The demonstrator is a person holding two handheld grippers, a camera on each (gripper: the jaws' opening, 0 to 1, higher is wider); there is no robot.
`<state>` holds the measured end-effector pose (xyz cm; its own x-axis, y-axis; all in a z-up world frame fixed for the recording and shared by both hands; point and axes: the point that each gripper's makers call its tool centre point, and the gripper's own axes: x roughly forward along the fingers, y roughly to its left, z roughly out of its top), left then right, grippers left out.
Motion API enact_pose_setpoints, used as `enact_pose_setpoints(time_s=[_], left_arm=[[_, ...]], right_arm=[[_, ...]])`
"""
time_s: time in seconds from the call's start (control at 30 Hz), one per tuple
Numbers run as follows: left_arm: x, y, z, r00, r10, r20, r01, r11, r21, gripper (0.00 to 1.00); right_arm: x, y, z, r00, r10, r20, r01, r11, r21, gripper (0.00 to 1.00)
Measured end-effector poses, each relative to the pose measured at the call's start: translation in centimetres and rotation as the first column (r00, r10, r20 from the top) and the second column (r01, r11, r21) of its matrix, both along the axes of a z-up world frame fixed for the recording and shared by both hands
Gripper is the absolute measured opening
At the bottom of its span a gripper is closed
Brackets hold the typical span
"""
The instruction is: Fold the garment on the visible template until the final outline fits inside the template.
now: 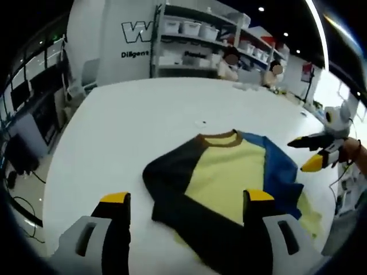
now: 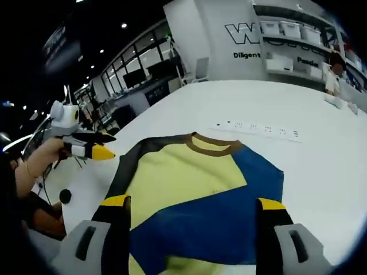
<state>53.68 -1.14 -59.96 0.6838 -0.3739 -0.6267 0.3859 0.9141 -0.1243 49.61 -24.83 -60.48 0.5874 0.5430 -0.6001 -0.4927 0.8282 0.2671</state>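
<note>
left gripper [image 1: 187, 204]: jaws apart, holding nothing, hovers over near hem
right gripper [image 2: 192, 208]: jaws apart, nothing held
garment [image 1: 226, 177]: flat on white table [image 1: 126, 126], sleeves folded across front

Left gripper [image 1: 187, 209]: two black jaws with yellow tips, each on a pale grey moulded base with a dark slot-shaped opening. Seen from the right gripper view, the same tool shows a white rounded housing above, a black body and a yellow-tipped black jaw, held in a hand [image 2: 49, 150] wearing a thin bracelet at the wrist. Right gripper [image 2: 193, 216]: matching build, black jaws, yellow tips, pale grey slotted bases. From the left gripper view it shows a white rounded top, black body and yellow tip.
</note>
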Motion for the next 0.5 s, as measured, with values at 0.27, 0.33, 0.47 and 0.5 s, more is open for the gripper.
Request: enact_pose_setpoints(time_s=[0.27, 0.33, 0.47, 0.5], left_arm=[[-2.7, -0.7, 0.4, 0.999, -0.029, 0.03, 0.028, 0.999, 0.029, 0.75], [-3.7, -1.0, 0.3, 0.999, -0.026, 0.024, 0.026, 1.0, 0.002, 0.75], [-5.4, -1.4, -0.1, 1.0, -0.022, 0.011, 0.022, 1.0, -0.009, 0.77], [-5.8, -1.6, -0.2, 1.0, -0.022, 0.013, 0.023, 1.0, -0.008, 0.77]], right_arm=[[-3.2, 1.3, 0.9, 0.998, 0.056, 0.006, -0.056, 0.998, -0.007, 0.89], [-3.9, 1.5, 0.7, 0.997, 0.081, 0.012, -0.081, 0.996, -0.034, 0.9], [-5.3, 2.3, 0.7, 0.994, 0.111, 0.01, -0.111, 0.994, -0.019, 0.92], [-5.5, 2.5, 0.6, 0.993, 0.116, 0.011, -0.116, 0.993, -0.024, 0.92]])
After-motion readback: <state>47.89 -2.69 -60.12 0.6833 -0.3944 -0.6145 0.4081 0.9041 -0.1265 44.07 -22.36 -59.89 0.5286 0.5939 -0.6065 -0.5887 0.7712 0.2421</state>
